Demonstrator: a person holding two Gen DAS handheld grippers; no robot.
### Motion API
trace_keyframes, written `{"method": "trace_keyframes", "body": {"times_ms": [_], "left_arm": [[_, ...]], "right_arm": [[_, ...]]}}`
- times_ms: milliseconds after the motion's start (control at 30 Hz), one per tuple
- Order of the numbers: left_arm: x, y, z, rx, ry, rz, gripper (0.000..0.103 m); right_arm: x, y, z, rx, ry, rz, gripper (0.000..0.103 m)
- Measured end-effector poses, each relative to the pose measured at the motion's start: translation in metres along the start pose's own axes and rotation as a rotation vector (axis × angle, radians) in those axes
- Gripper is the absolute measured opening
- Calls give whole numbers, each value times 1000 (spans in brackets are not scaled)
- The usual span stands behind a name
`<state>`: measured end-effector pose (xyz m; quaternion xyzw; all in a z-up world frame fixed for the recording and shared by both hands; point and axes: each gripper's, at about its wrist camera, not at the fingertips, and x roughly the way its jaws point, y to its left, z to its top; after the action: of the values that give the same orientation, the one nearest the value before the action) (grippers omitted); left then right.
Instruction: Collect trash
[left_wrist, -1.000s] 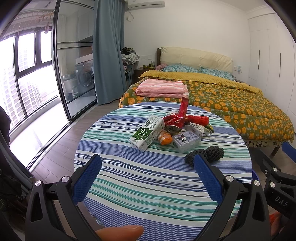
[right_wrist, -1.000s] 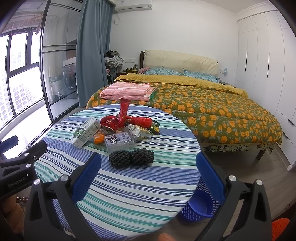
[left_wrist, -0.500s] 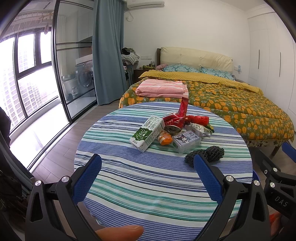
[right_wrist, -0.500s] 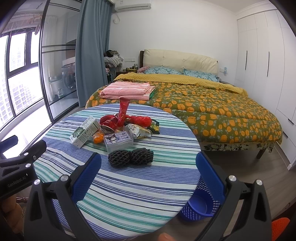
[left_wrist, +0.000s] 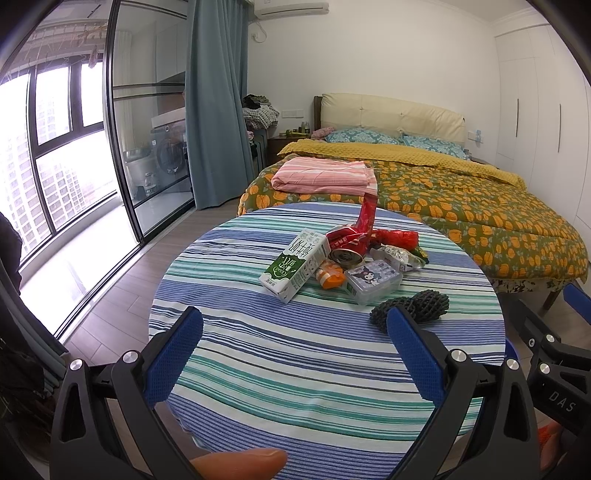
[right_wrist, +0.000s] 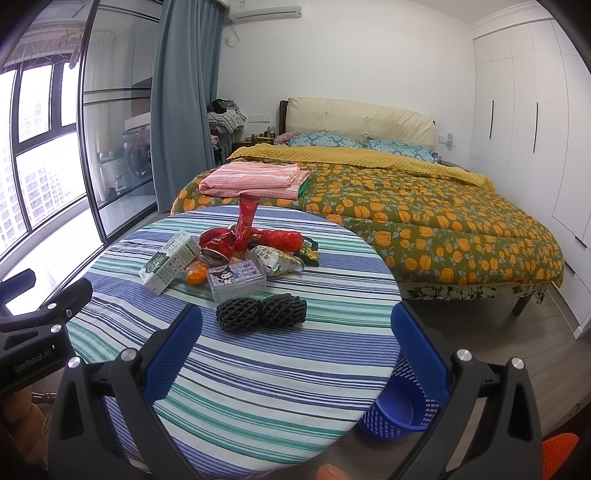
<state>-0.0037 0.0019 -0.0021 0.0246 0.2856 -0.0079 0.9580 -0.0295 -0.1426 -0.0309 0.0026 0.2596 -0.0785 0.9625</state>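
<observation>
A heap of trash lies on the round striped table (left_wrist: 295, 354) (right_wrist: 258, 362): a green-and-white milk carton (left_wrist: 295, 267) (right_wrist: 170, 263), a crushed red can (left_wrist: 347, 247), red wrappers (right_wrist: 277, 238), an orange item (left_wrist: 328, 277), a small clear box with a cartoon lid (left_wrist: 373, 280) (right_wrist: 236, 278), a silver snack bag (right_wrist: 275, 260) and black foam netting (left_wrist: 410, 309) (right_wrist: 260, 312). My left gripper (left_wrist: 293, 332) is open and holds nothing, hovering over the table's near side. My right gripper (right_wrist: 295, 334) is open too, just short of the netting. A blue mesh bin (right_wrist: 400, 408) stands on the floor at the table's right.
A bed (right_wrist: 406, 206) with an orange-patterned quilt and a folded pink blanket (right_wrist: 255, 177) lies beyond the table. Glass sliding doors (left_wrist: 147, 147) and a blue curtain (left_wrist: 218, 103) are on the left, white wardrobes (right_wrist: 528, 129) on the right. A fingertip (left_wrist: 240, 461) shows at the bottom edge.
The right gripper has drifted slightly nearer the table and the netting. The left gripper and the trash have not moved.
</observation>
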Motion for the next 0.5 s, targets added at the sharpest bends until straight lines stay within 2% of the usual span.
{"method": "trace_keyframes", "body": {"times_ms": [500], "left_arm": [[0,0,0,0,-1,0,99]], "right_arm": [[0,0,-1,0,3,0,99]]}}
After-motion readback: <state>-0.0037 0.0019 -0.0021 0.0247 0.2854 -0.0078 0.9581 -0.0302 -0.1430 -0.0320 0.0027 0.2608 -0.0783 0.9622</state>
